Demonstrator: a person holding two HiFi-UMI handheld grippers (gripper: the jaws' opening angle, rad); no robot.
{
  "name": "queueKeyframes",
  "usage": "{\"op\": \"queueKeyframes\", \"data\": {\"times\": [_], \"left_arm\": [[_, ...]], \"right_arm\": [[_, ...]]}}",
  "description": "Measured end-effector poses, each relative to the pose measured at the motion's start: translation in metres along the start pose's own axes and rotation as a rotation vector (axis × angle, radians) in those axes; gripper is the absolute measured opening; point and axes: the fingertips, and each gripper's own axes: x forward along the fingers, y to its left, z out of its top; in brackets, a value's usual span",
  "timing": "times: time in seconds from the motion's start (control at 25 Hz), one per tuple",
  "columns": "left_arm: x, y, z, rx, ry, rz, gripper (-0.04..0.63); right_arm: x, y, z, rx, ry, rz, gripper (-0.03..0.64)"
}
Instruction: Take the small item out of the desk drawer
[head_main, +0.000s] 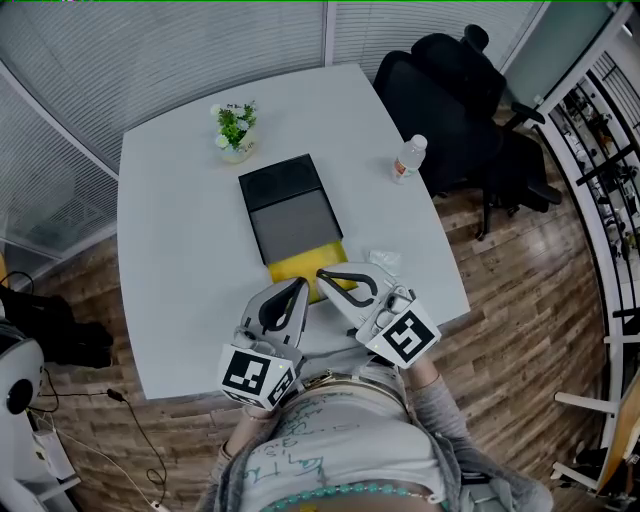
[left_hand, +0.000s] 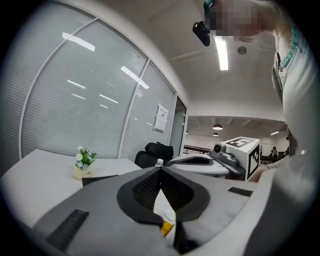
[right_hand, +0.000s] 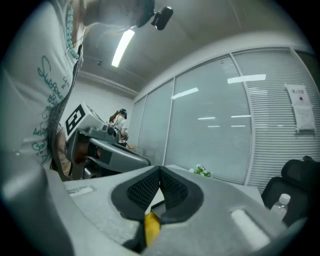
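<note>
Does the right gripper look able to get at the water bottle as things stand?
Probably yes. The water bottle stands alone near the right edge of the table, with bare tabletop between it and the right gripper. Its jaws are shut and would have to open.

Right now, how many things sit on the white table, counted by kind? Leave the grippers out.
Potted plant: 1
Water bottle: 1
Drawer unit: 1
Crumpled white item: 1
Total: 4
</note>
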Motion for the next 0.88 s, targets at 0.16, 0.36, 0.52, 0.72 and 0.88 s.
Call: {"op": "queueKeyframes", "data": {"times": [0.16,0.36,0.52,0.72,0.88], "left_arm": [[-0.003,0.004,0.017,0.029,-0.045,0.025,-0.002],[-0.004,0.001,0.023,0.042,-0.070,0.032,-0.002],[-0.003,0.000,0.019,0.039,-0.069,0.033,-0.002],[-0.003,-0.001,0.016,0.034,-0.063,0.034,-0.002],[-0.003,0.001,0.014,0.030,-0.056,0.039,-0.002]], "right_arm": [[-0.001,-0.002,0.019,-0.008,-0.039,-0.018,0.003],[-0.002,0.004,0.024,-0.011,-0.032,-0.013,0.003],[-0.001,0.006,0.023,0.008,-0.040,-0.013,0.003],[-0.002,0.008,0.018,-0.018,-0.013,-0.002,0.003],[-0.001,0.006,0.017,-0.004,-0.011,-0.004,0.003]]}}
